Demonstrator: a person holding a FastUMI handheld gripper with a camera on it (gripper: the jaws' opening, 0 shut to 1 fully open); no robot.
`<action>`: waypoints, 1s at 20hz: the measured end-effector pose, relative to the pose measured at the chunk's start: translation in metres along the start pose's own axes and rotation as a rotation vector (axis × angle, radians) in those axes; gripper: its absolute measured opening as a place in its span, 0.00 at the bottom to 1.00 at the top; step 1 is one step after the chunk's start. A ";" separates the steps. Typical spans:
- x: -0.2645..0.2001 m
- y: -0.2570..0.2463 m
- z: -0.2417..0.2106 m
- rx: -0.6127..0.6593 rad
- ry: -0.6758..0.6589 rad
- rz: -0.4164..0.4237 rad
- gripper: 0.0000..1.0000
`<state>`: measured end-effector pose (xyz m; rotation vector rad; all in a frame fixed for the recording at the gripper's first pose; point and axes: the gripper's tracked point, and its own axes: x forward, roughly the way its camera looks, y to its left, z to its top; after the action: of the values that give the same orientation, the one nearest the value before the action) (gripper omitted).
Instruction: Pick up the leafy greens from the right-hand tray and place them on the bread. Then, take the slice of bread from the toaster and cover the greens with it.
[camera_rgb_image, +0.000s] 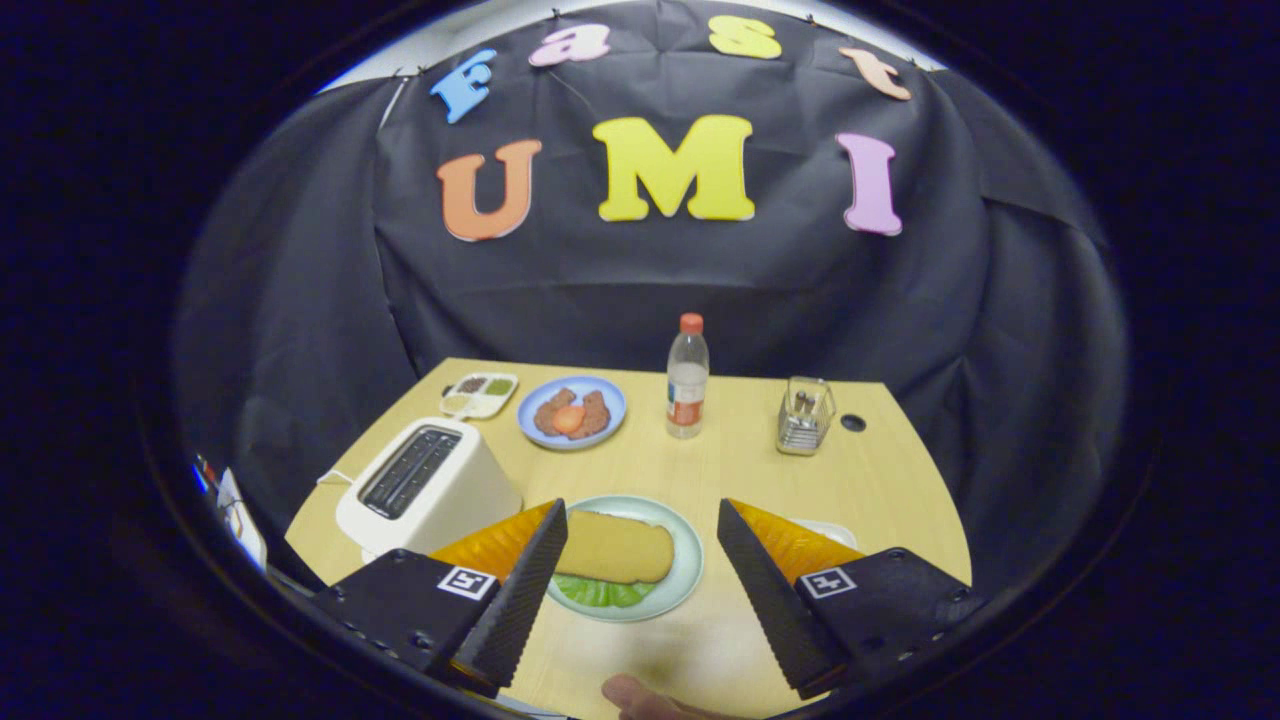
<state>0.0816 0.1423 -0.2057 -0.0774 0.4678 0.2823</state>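
Observation:
A pale green plate (684, 560) lies just ahead of my fingers, partly between them. On it a slice of bread (615, 546) rests on top of leafy greens (603, 592), whose edge peeks out at the near side. The white toaster (425, 485) stands to the left of the plate, its slots dark. My gripper (640, 522) is open and holds nothing, with the fingers spread on either side of the plate. A white tray (835, 531) peeks out behind the right finger, mostly hidden.
At the back of the wooden table (870, 470) stand a blue plate of food (572, 411), a small divided dish (480, 394), a red-capped bottle (687, 377) and a wire holder (805, 415). A fingertip (640, 697) of a person shows below the fingers.

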 end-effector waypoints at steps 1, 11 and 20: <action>-0.017 0.001 0.012 -0.011 -0.057 0.000 0.94; -0.178 0.016 0.070 0.042 -0.353 -0.125 0.94; -0.245 0.042 0.046 0.027 -0.406 -0.165 0.94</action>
<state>-0.1198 0.1280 -0.0537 -0.0310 0.0612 0.1243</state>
